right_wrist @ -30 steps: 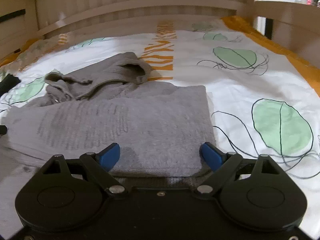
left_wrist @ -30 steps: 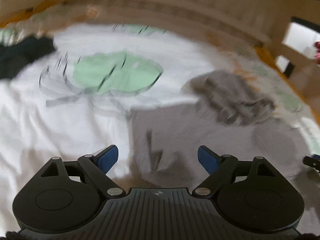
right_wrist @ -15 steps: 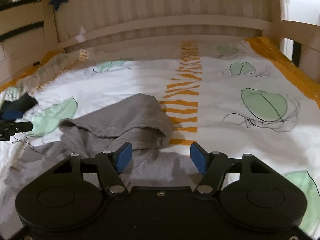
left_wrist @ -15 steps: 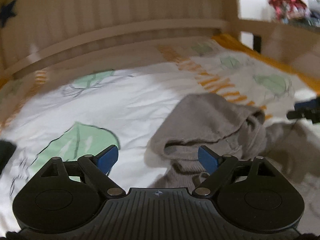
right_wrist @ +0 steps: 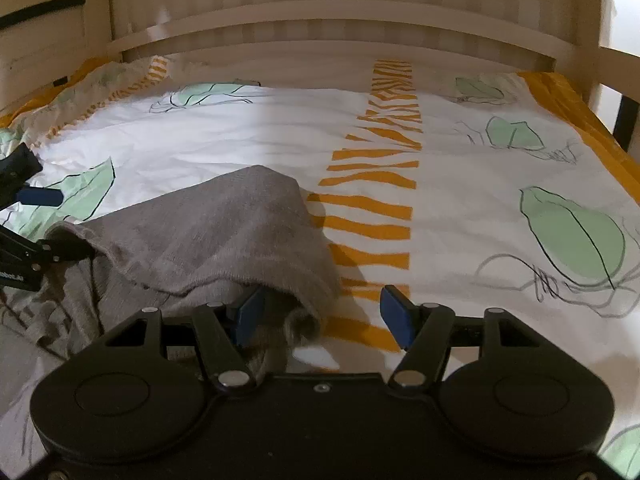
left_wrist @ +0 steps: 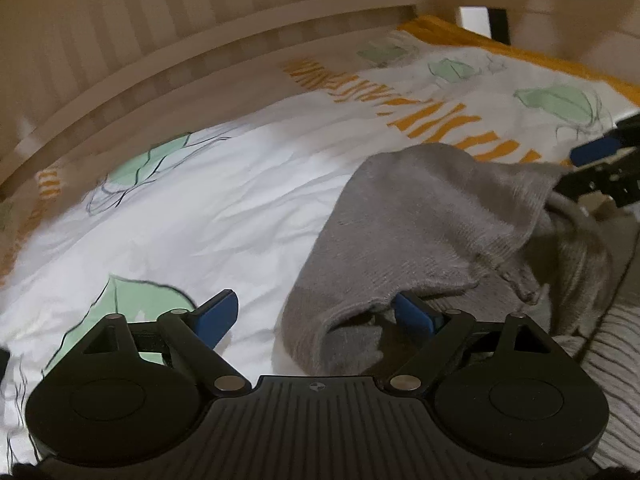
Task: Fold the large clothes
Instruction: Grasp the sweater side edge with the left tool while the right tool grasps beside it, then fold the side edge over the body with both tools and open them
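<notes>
A grey hooded sweater lies on the bed; its hood (left_wrist: 432, 216) shows in the left wrist view and in the right wrist view (right_wrist: 216, 232). My left gripper (left_wrist: 316, 316) is open at the hood's left edge, with the right fingertip (left_wrist: 416, 314) under the hood's rim. My right gripper (right_wrist: 322, 312) is open at the hood's right edge, with the left fingertip (right_wrist: 250, 310) under the rim. Each gripper shows at the edge of the other's view: the right one (left_wrist: 600, 164), the left one (right_wrist: 24, 208).
The bed has a white cover (right_wrist: 248, 136) with green leaves and an orange striped band (right_wrist: 372, 200). A pale wooden slatted headboard (right_wrist: 320, 28) stands behind, with a wooden side rail (right_wrist: 616, 68) at right. A striped cloth (left_wrist: 616, 348) lies at lower right in the left wrist view.
Both grippers have moved forward from the sweater's body up to the hood. Each now has one fingertip under the hood's rim. Both stay open.
</notes>
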`<action>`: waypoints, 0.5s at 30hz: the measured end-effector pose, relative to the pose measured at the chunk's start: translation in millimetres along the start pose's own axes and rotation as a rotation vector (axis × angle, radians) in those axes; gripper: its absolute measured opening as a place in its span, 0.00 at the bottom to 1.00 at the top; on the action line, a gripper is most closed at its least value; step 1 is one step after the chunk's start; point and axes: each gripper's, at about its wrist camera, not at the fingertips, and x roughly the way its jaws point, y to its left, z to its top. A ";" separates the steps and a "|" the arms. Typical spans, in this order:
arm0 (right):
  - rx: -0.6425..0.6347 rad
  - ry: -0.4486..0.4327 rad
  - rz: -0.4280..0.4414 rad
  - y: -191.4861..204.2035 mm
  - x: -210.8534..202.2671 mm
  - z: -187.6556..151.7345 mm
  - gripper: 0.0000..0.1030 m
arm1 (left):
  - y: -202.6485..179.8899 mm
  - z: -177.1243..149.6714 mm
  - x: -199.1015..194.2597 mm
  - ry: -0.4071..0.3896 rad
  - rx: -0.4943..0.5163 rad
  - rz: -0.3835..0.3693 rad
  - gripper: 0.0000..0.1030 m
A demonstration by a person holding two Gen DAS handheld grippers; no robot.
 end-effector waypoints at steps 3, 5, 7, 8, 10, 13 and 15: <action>-0.003 0.029 0.011 2.0 8.2 4.0 0.53 | 4.9 4.2 4.7 0.004 -0.034 -0.051 0.21; -0.012 0.034 0.008 4.3 9.9 8.3 0.39 | 15.3 8.0 0.1 -0.029 -0.116 -0.034 0.08; -0.038 0.012 -0.018 8.0 6.3 18.4 0.10 | 27.6 10.3 -12.7 -0.098 -0.196 -0.008 0.08; -0.047 -0.016 -0.017 9.3 1.1 24.1 0.10 | 34.6 10.1 -19.1 -0.124 -0.228 -0.001 0.08; -0.058 -0.100 0.020 11.2 -16.9 37.1 0.10 | 44.7 5.8 -29.3 -0.159 -0.250 0.014 0.08; -0.083 -0.159 0.073 13.7 -31.7 42.2 0.10 | 46.8 -8.6 -28.4 -0.134 -0.210 0.017 0.11; -0.131 -0.119 0.058 16.0 -25.6 31.5 0.10 | 41.5 -21.6 -19.1 -0.067 -0.163 0.000 0.12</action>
